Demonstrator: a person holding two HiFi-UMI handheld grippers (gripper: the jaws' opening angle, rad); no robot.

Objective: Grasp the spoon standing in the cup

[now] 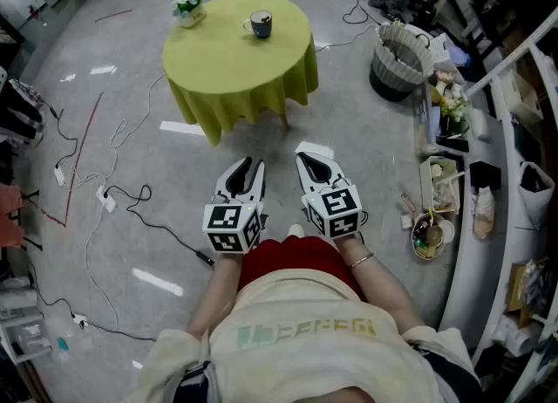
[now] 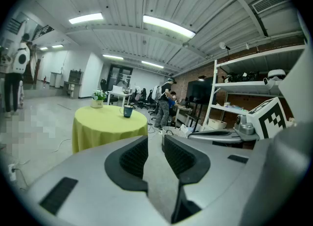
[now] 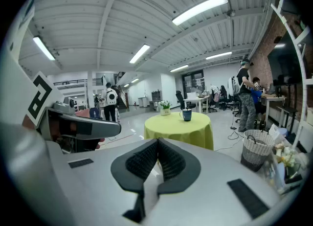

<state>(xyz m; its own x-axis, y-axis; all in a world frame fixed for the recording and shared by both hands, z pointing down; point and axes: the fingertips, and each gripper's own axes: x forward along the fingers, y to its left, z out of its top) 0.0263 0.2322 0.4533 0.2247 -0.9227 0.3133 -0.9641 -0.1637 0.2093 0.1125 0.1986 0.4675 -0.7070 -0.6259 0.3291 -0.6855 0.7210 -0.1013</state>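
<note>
A dark blue cup (image 1: 261, 23) stands on a round table with a yellow-green cloth (image 1: 235, 65), far ahead of me across the floor. The spoon in it is too small to make out. The same cup (image 2: 127, 111) shows in the left gripper view, and the cup (image 3: 186, 115) again in the right gripper view. My left gripper (image 1: 250, 164) hangs over the floor well short of the table, and in its own view this gripper (image 2: 156, 139) has its jaws slightly apart, holding nothing. My right gripper (image 1: 305, 159) is beside it, and up close that gripper (image 3: 157, 142) has its pads touching, empty.
A small flower pot (image 1: 188, 4) sits on the table's far left. A wicker basket (image 1: 399, 57) stands right of the table. Cables (image 1: 131, 201) trail over the floor at left. A cluttered shelf (image 1: 436, 209) runs along the right. People (image 2: 164, 100) stand beyond the table.
</note>
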